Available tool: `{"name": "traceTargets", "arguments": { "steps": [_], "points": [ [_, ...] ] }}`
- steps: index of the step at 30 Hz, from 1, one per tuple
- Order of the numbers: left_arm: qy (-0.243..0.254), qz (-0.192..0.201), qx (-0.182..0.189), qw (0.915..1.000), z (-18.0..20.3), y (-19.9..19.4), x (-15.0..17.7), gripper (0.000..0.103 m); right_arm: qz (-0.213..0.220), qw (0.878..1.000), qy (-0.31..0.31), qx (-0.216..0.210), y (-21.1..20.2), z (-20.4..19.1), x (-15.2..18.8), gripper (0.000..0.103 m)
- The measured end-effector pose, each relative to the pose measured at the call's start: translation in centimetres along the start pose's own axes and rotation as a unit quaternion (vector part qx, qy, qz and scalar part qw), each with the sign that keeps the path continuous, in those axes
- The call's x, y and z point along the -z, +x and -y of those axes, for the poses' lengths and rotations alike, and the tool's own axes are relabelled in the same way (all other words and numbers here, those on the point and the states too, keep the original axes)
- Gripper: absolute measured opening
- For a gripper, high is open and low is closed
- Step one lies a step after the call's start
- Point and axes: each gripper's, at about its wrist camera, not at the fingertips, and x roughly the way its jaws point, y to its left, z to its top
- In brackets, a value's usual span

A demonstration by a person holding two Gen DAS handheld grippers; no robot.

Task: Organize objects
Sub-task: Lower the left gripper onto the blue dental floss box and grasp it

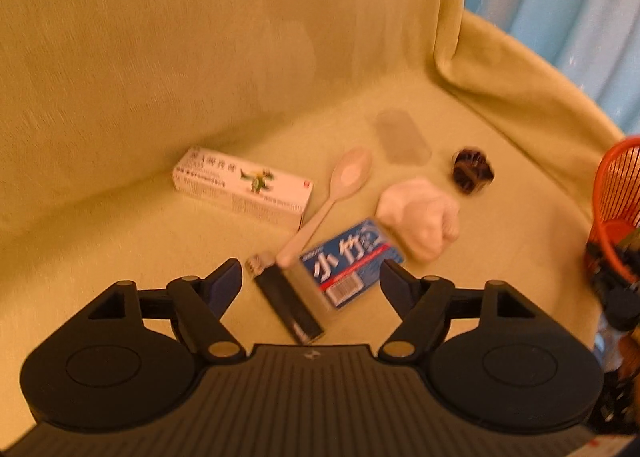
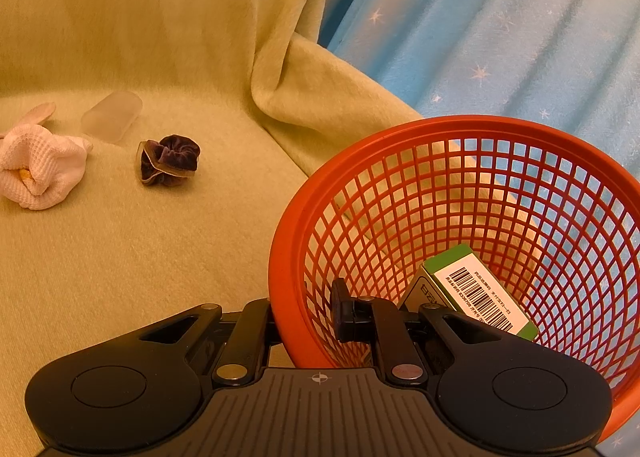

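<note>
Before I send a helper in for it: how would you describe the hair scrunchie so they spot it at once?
On the green cloth-covered seat, look left of the red mesh basket. The scrunchie lies alone there, just right of the bunched white cloth and in front of a frosted clear case. It is the only dark, ruffled velvet ring.

The left tongs (image 1: 311,281) point steeply down, and their jaws stand wide apart with nothing pressed between the pads. The right tongs (image 2: 308,313) point less steeply down. Their jaws are closed on a thin wall, one finger (image 2: 343,309) inside it and the other outside.
</note>
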Motion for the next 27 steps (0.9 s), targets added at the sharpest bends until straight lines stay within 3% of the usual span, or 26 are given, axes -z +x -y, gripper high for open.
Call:
{"name": "traceTargets", "arguments": {
  "steps": [6,17,19,24,27],
  "points": [
    [0.003,-0.011,0.004,0.9999,1.3,2.5,0.7,0.084,-0.001,1.000,-0.003,0.001,0.0,-0.1,0.1,0.009],
    [-0.055,-0.018,-0.018,0.9981,3.7,7.4,-1.0,0.086,-0.001,1.000,-0.001,0.001,0.0,-0.1,0.1,0.009],
    [-0.045,-0.018,-0.013,0.9987,4.4,8.0,-1.2,0.085,-0.001,1.000,0.000,0.001,0.1,-0.1,0.1,0.009],
    [0.034,-0.020,-0.017,0.9991,6.4,8.5,-1.0,0.085,-0.001,1.000,0.001,0.001,0.1,-0.1,0.1,0.009],
    [0.049,-0.019,-0.014,0.9985,6.3,8.1,-0.5,0.085,-0.001,1.000,0.000,0.001,0.1,-0.1,0.1,0.009]
  ]
}}
